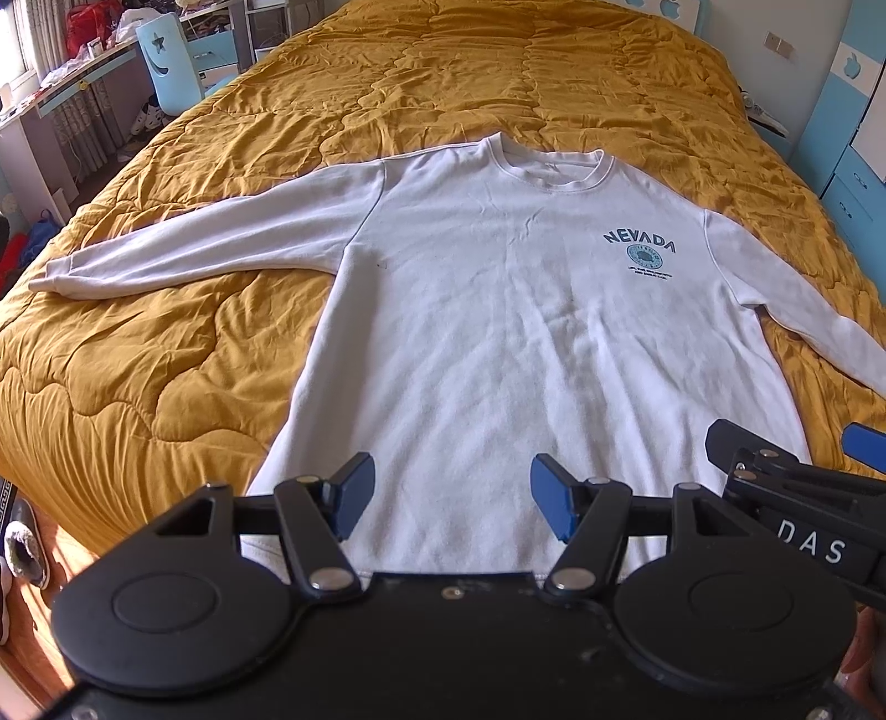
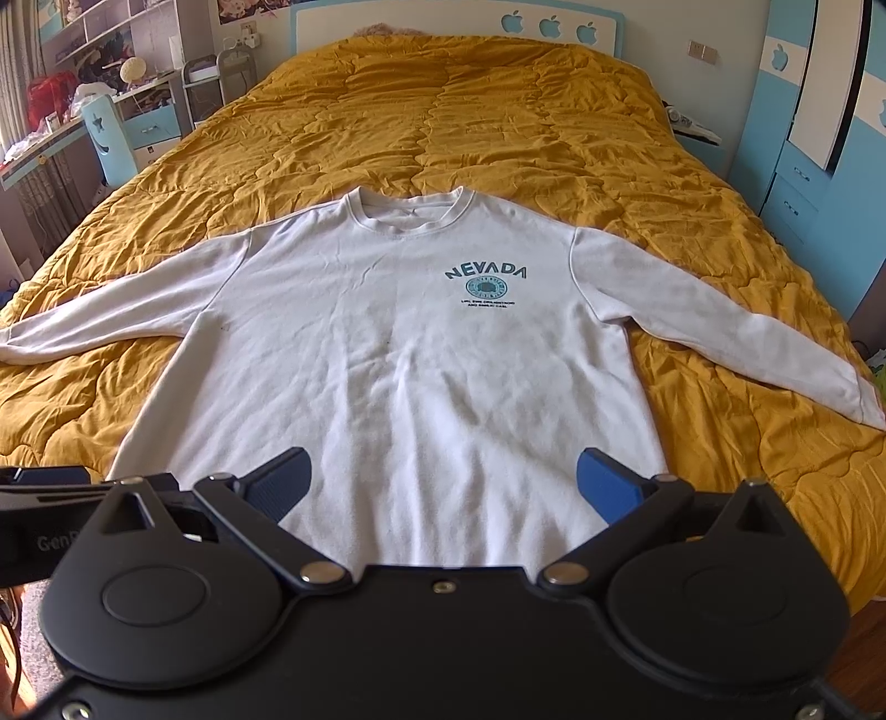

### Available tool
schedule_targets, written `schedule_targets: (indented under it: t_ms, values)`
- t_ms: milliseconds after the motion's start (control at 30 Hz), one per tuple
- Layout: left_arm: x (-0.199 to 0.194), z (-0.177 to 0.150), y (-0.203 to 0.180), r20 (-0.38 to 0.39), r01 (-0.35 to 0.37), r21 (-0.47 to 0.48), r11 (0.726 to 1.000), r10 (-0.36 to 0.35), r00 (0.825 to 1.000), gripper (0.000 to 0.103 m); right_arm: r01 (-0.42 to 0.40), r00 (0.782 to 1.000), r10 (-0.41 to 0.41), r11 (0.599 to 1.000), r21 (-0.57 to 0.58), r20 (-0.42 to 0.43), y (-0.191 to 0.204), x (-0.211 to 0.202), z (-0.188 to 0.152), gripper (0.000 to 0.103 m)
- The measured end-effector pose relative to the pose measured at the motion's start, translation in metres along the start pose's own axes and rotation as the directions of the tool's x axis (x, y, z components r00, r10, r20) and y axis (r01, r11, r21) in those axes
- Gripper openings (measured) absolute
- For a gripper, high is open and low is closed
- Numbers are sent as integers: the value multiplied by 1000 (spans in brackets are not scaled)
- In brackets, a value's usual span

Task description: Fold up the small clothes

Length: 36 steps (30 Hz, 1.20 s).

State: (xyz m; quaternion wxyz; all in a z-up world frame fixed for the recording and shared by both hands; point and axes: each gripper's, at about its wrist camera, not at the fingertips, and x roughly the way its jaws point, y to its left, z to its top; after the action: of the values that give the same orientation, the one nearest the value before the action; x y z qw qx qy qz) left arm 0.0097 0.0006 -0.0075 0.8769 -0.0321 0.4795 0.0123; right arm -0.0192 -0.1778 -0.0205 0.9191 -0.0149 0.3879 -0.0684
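Observation:
A white long-sleeved sweatshirt with a teal "NEVADA" print lies flat and face up on the mustard quilt, collar away from me, both sleeves spread sideways. My left gripper hovers open over the hem, nothing between its blue pads. My right gripper is also open above the hem, a bit to the right of the left one. Its black frame and one blue pad show as the right gripper at the right edge of the left wrist view. The hem's middle is hidden behind both gripper bodies.
The mustard quilt covers a wide bed with a white headboard. A desk and a blue chair stand on the left, blue cabinets on the right. Shoes lie on the floor at the bed's near-left corner.

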Motion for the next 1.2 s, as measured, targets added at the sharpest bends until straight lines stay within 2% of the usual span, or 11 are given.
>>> schedule_targets:
  t_ms: [433,600,667,767,900,933,1000,1067,1133,1167,1200]
  values:
    - [1,1,1,-9,1,-1,1000,-1,1000,66,2,1000,-2,1000,5,-6,-3,1,-1,103]
    - [3,2,1,-6,10,-3,1000,-10,1000,66,-48,999,48,999,23,-6,-6,2,-1,103]
    - [3,2,0,3,17,0,1000,-17,1000,66,-41,999,41,999,25,-1,-8,3,-1,103]
    - [1,4,0,31,48,4,999,-48,998,66,14,998,-15,1000,27,57,-15,-1,3,103]
    - [2,12,-3,70,117,-6,993,-116,991,66,10,991,-21,996,83,135,-43,-9,11,103]
    - [4,15,-5,81,155,-9,988,-154,985,66,12,988,-27,995,103,152,-52,-10,12,103]
    - [11,19,-8,92,267,-22,964,-264,960,66,45,977,-78,985,166,201,-78,-11,13,103]
    - [23,25,-15,88,387,-42,921,-383,920,66,91,964,-144,969,231,225,-108,-10,13,103]
    - [33,32,-30,76,446,-25,895,-443,893,66,164,945,-233,944,286,229,-143,-6,9,103]
    - [37,36,-40,71,458,-2,889,-457,887,66,192,933,-266,937,293,241,-157,-5,7,102]
    - [42,40,-55,70,467,35,884,-468,881,66,241,909,-325,921,307,261,-176,-3,3,102]
